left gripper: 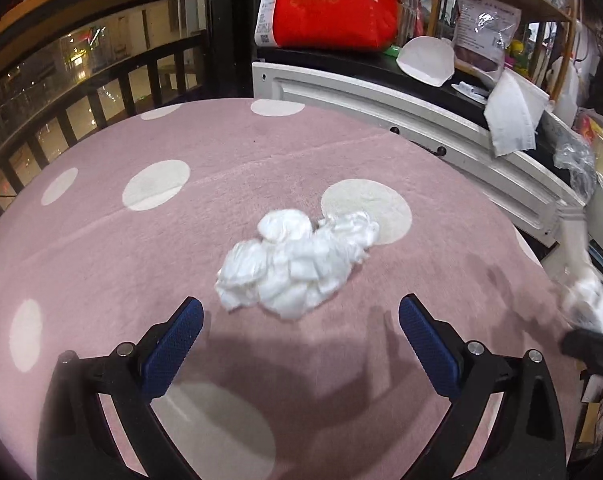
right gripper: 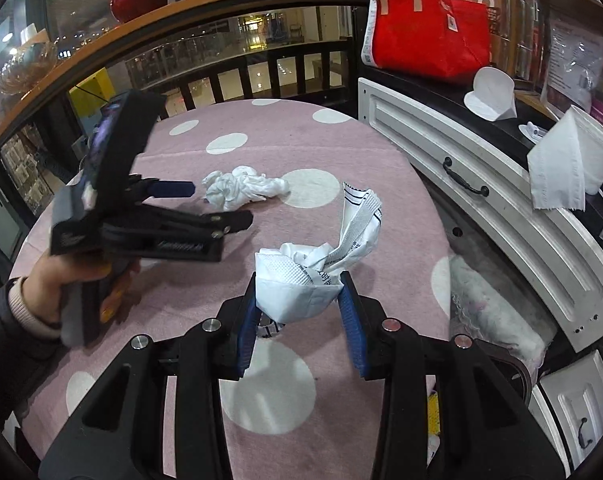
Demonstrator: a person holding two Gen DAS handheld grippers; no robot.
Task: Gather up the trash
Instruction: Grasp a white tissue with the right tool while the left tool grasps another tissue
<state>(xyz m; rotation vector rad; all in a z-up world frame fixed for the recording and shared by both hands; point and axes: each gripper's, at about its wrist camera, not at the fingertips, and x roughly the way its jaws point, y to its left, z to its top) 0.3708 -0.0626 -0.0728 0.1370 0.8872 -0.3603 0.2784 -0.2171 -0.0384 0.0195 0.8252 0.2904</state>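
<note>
A crumpled white tissue wad (left gripper: 297, 262) lies on the pink dotted tablecloth (left gripper: 101, 240). My left gripper (left gripper: 299, 314) is open just in front of it, jaws wide on either side, not touching. The wad also shows in the right wrist view (right gripper: 243, 187), with the left gripper (right gripper: 189, 196) beside it. My right gripper (right gripper: 299, 300) is shut on crumpled white paper trash with a printed wrapper (right gripper: 321, 268), held above the table. That trash shows blurred at the right edge of the left wrist view (left gripper: 587, 306).
A white cabinet (right gripper: 481, 184) with dark handles runs along the table's right side. On it stand a red bag (right gripper: 425, 20), a white paper cone (right gripper: 491, 94) and folded tissue paper (right gripper: 569, 160). A dark railing (left gripper: 81, 112) borders the far left.
</note>
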